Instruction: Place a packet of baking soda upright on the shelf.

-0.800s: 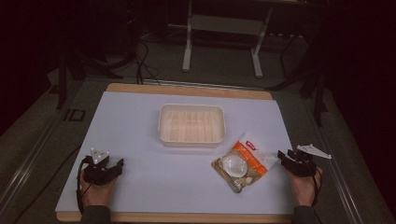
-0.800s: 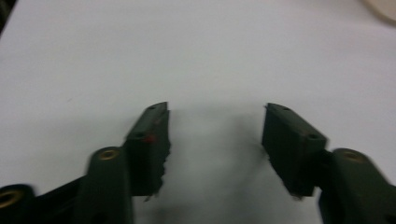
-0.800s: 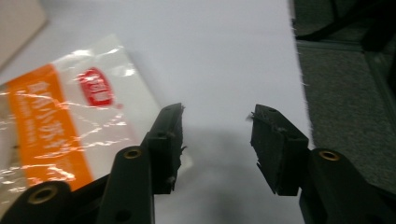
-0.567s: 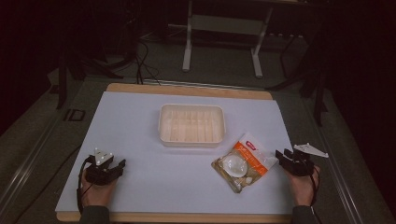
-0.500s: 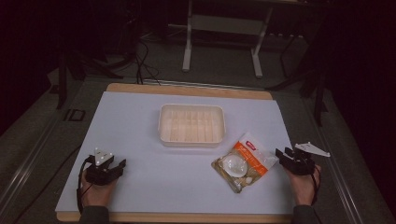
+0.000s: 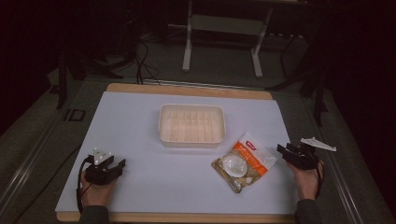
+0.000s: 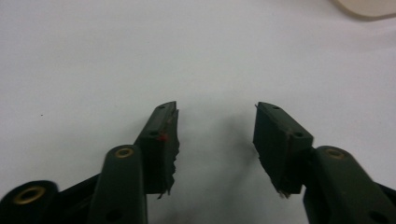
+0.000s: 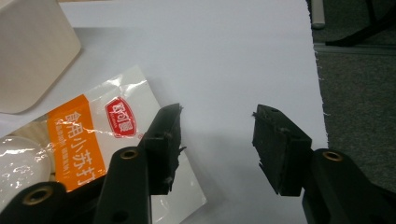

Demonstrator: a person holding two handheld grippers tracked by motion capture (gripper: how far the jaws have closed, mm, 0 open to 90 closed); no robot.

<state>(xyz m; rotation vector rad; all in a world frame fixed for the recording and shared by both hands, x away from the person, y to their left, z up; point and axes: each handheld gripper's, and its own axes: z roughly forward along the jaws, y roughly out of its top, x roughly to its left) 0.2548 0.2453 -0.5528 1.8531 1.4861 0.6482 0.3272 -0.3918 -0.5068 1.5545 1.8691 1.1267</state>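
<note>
Near the worktop's front-left corner, the left gripper (image 6: 103,169) is resting with its jaws apart on bare white surface, holding nothing. A cream tray (image 6: 191,139) is sitting mid-table toward the far edge. Front right of it, the orange-labelled packet (image 6: 243,162) is lying flat. The right gripper (image 6: 296,155) is waiting just beside the packet's right edge, jaws apart and empty. A good pickup probably means pinching the packet's thin sealed edge, not the bulging middle.

the clear packet (image 8: 100,154) carries an orange band with white chinese characters, "食用小苏打", partly hidden behind a jaw, and a red oval logo whose characters are too small to read.
</note>
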